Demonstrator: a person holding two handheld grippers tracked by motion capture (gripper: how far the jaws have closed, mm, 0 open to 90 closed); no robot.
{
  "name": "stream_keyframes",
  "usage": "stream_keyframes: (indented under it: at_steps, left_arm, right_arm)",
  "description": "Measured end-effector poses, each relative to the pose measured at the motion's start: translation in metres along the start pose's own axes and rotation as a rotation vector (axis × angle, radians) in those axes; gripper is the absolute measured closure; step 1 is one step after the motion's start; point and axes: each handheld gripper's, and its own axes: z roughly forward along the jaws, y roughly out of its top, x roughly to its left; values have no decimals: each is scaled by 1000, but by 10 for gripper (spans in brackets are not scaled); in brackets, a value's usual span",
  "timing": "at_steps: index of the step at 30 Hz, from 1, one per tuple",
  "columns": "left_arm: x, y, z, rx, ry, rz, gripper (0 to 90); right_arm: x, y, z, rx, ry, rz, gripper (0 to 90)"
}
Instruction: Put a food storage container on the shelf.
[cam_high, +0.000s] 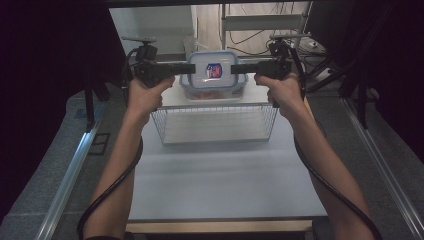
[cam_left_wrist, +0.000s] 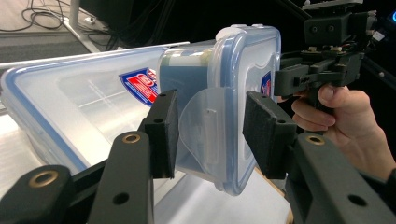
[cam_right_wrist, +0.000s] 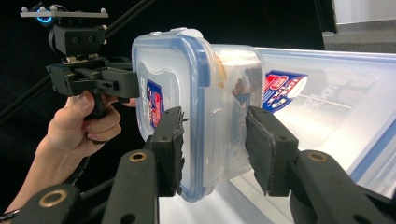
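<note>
2 grippers are showing, the left gripper (cam_high: 186, 67) at centre left of the high view and the right gripper (cam_high: 235, 68) at centre right. 1 lidded container (cam_high: 214, 75) is sitting between them at upper centre, and 1 wire basket (cam_high: 215, 124) below it. Possibly 2 containers are stacking there.

A wire basket (cam_high: 215, 122) sits on the white table (cam_high: 225, 180) just past its middle, toward twelve o'clock, a big clear lid (cam_left_wrist: 84, 107) with a red and blue sticker lies flat, and cables (cam_high: 260, 45) lie on the floor at one o'clock.
</note>
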Motion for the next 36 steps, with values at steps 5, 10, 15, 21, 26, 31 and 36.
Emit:
stream_keyframes:
  at_steps: [5, 10, 15, 21, 26, 31, 36]
  left_arm:
    - [8, 4, 4, -6, 0, -26, 565]
    - [16, 6, 9, -10, -4, -46, 565]
    - [22, 6, 14, -14, -11, -69, 563]
    - [22, 7, 15, -36, 15, -58, 557]
    - [19, 8, 18, -34, 41, -43, 523]
    - [19, 8, 21, -24, 100, -26, 448]
    - [17, 7, 19, -38, 116, -5, 392]
  right_arm:
    - [-7, 6, 4, 1, -2, 17, 575]
    - [-13, 10, 7, 7, -8, 35, 574]
    - [-20, 12, 10, 14, -16, 44, 573]
    - [-23, 14, 11, 13, -16, 57, 565]
    - [-23, 16, 13, 13, -58, 34, 505]
    - [-22, 18, 19, 13, -105, 19, 446]
    - [-23, 19, 20, 4, -118, 8, 427]
